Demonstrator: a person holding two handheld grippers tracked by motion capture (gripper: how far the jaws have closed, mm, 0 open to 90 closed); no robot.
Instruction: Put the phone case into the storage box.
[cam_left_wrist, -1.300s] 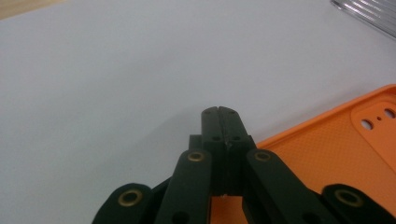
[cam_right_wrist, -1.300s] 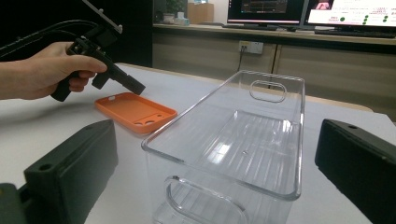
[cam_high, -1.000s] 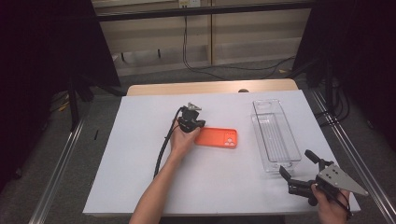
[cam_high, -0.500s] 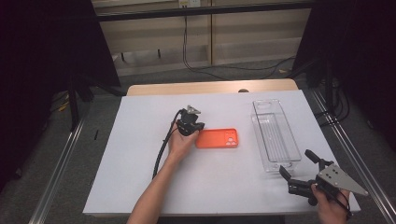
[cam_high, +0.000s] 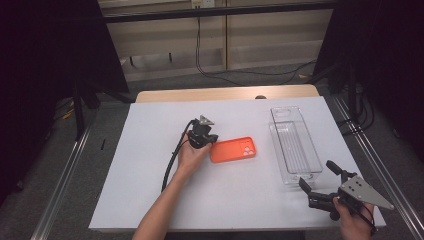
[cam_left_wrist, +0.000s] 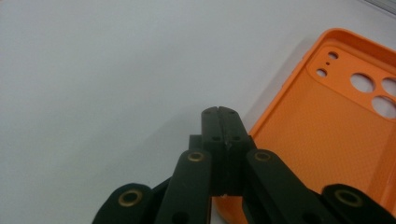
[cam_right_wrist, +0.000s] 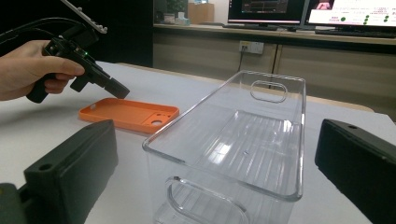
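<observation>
An orange phone case (cam_high: 233, 149) lies hollow side up in the middle of the white table cover. My left gripper (cam_high: 212, 141) is shut with nothing between its jaws, and its tips sit just above the case's left edge. In the left gripper view the closed fingertips (cam_left_wrist: 219, 112) hover beside the case's rim (cam_left_wrist: 327, 126). My right gripper (cam_high: 316, 174) stands open at the table's near right corner, its jaws pointing at the clear plastic bin (cam_high: 295, 145). The right gripper view has the bin's rim (cam_right_wrist: 224, 182) close in front, and behind it the case (cam_right_wrist: 126, 113) and the left gripper (cam_right_wrist: 119, 91).
The white table cover (cam_high: 150, 150) has free room at left and front. A black cable (cam_high: 172, 162) trails from the left gripper along the forearm. Metal rails run along both table sides. The bin holds nothing.
</observation>
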